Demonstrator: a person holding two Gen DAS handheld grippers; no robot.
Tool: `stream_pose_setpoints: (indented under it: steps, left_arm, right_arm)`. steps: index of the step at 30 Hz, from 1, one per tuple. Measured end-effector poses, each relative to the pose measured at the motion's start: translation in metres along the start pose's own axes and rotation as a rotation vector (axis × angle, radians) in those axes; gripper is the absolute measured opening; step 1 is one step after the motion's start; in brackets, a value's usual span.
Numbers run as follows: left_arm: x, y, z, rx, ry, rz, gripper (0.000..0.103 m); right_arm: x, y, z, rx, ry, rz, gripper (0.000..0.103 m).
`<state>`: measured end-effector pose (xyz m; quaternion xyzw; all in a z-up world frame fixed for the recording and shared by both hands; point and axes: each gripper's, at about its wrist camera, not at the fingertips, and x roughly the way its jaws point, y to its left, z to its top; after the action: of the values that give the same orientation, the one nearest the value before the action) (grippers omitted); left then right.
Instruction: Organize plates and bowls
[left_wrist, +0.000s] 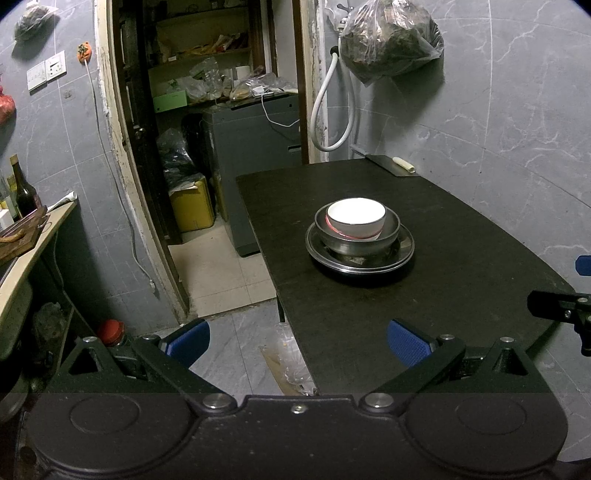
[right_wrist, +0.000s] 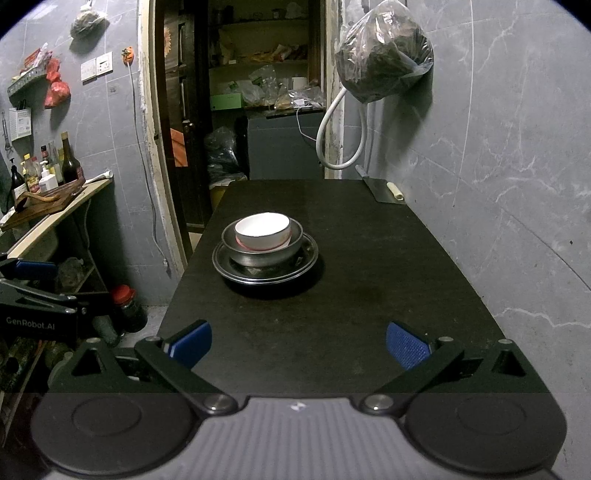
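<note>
A white bowl (left_wrist: 356, 218) sits nested in a metal bowl (left_wrist: 356, 240), which sits on stacked metal plates (left_wrist: 402, 254) on the black table (left_wrist: 443, 221). The same stack shows in the right wrist view: white bowl (right_wrist: 263, 230), metal bowl (right_wrist: 264, 253), plates (right_wrist: 306, 258), table (right_wrist: 369, 277). My left gripper (left_wrist: 297, 341) is open and empty, well short of the stack at the table's near left edge. My right gripper (right_wrist: 298, 343) is open and empty over the table's near end. Its fingers (left_wrist: 554, 306) show at the right of the left wrist view.
A cleaver (right_wrist: 384, 190) lies at the table's far right corner by the tiled wall. A hose (right_wrist: 332, 133) and a hanging bag (right_wrist: 384, 51) are behind it. A side counter with bottles (right_wrist: 55, 173) stands at left. A doorway (right_wrist: 258, 110) leads to cluttered shelves.
</note>
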<state>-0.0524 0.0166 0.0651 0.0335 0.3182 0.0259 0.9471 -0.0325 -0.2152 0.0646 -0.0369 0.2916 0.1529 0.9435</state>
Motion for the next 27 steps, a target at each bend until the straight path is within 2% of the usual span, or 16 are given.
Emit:
stream_pose_setpoints:
  steps: [27]
  left_arm:
    - [0.0011,-0.0002,0.0016,0.002,0.003,-0.001,0.102]
  right_arm:
    - [0.001,-0.0018,-0.0002,0.001,0.004,0.004,0.103]
